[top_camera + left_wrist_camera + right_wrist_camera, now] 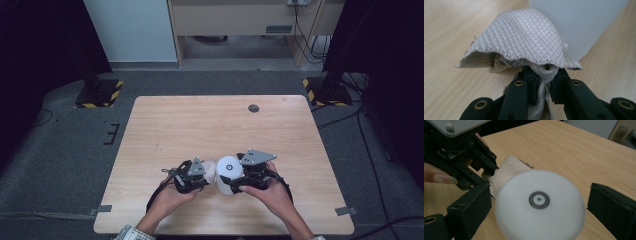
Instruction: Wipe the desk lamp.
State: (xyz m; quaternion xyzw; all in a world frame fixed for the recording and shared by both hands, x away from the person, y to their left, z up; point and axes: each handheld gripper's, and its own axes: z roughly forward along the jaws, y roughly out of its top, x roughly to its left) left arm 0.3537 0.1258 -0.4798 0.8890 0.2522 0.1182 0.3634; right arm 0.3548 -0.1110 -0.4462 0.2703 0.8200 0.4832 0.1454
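Low centre in the high view, your left gripper [200,172] pinches the limp white waffle-textured cloth [524,40] against the smooth white plastic bottle [228,175]. Your right gripper [239,181] straddles the bottle's sides; it looks light and slippery, so squeeze mid-body.

No readable text, label, brand or number on anything, only unlettered markings

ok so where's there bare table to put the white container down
Bare wood runs from the white container back to the dark round hole, and out to the table's left and right edges. It is crowded near the front, around the left gripper, cloth and right gripper.
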